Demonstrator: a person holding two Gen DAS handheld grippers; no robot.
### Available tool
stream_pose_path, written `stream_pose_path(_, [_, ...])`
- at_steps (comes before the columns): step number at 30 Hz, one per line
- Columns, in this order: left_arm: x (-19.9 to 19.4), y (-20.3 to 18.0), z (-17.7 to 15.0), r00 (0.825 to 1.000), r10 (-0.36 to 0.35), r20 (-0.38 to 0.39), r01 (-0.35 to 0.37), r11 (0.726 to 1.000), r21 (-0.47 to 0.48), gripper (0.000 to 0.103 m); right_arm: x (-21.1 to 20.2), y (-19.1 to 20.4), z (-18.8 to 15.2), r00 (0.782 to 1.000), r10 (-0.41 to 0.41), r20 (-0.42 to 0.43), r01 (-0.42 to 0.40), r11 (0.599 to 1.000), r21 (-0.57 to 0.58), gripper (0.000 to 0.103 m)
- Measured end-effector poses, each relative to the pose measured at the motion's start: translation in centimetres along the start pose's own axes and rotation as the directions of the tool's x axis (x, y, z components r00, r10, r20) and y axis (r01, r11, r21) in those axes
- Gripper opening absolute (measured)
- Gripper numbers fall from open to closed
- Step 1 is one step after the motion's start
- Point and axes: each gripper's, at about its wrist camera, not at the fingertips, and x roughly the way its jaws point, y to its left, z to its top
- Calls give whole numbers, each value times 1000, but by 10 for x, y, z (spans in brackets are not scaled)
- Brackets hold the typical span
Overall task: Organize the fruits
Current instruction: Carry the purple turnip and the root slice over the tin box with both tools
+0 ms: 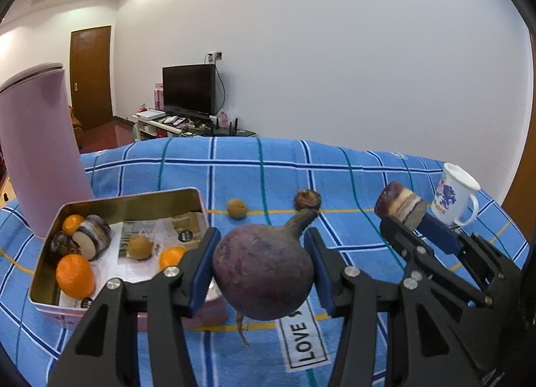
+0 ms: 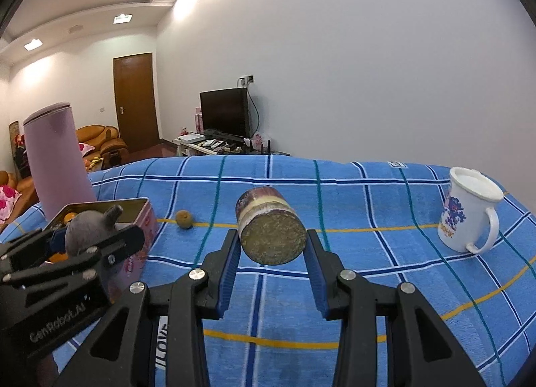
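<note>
Beetroot [image 1: 264,273] clamped in left gripper [image 1: 264,263], sugarcane piece [image 2: 269,229] in right gripper [image 2: 272,249]

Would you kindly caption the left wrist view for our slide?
Left tool grips a purple beet beside the fruit tin.

Right gripper [image 2: 272,254] holds a cut cane segment [image 2: 268,224] between its blue pads, flat cut face toward the camera, raised above the blue checked cloth [image 2: 368,279]. At left, the left gripper [image 2: 90,236] grips a purple beet [image 2: 87,226] in front of the pink tin [image 2: 142,219]. Small brown fruit [image 2: 184,218] lies on the cloth just beside the tin; white mug [image 2: 469,209] stands far right.
</note>
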Motion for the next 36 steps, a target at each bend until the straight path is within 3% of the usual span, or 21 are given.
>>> stream_pose_path(20, [-6, 78, 14, 993, 113, 45, -108, 989, -106, 53, 5, 84, 14, 993, 120, 18, -118, 990, -77, 41])
stream_pose_path(36, [-3, 138, 17, 969, 245, 33, -236, 957, -168, 53, 36, 140, 27, 981, 196, 13, -194, 976, -96, 41])
